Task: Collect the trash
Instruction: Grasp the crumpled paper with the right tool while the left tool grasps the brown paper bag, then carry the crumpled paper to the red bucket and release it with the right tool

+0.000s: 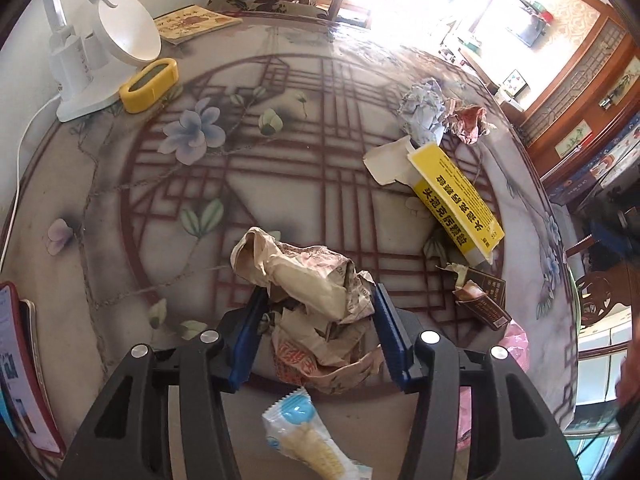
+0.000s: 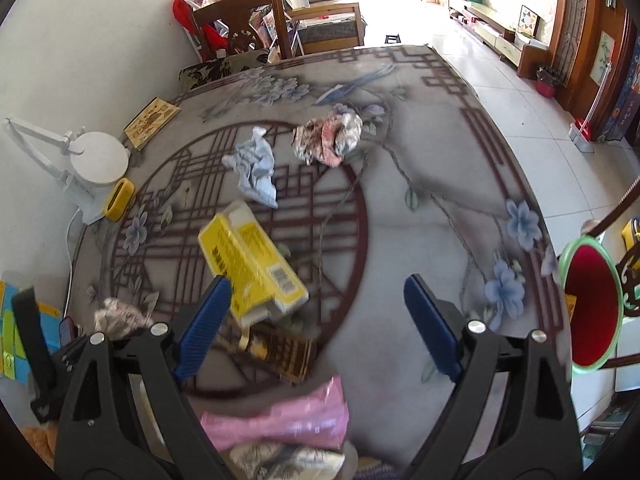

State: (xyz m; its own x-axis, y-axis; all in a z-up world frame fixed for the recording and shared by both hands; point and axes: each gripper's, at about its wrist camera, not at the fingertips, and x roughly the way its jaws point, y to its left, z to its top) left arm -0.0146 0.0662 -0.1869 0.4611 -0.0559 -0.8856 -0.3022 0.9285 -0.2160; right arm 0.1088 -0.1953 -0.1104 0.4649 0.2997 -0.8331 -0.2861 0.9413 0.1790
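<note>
1. The table is round and wears a cloth printed with a dark red lattice and blue flowers; all the trash lies on it.
2. A white desk lamp stands at the far left edge, with a yellow clock just beside its base and a thin book behind it.
3. A bin with a green rim and red inside stands off the table at the right, seen from the right wrist.
4. The left gripper has its blue pads pressed on both sides of a crumpled brown paper bag, which sits near the front edge of the table.
5. The right gripper is spread wide with nothing between its pads; it hangs over the table beside the boxes.
6. A yellow box with an opened flap lies right of centre, and a torn dark brown box lies just in front of it.
7. Further back are a crumpled pale blue paper and a reddish wrapper, touching each other.
8. Near the front edge lie a snack packet in clear wrapping and a pink plastic bag.
</note>
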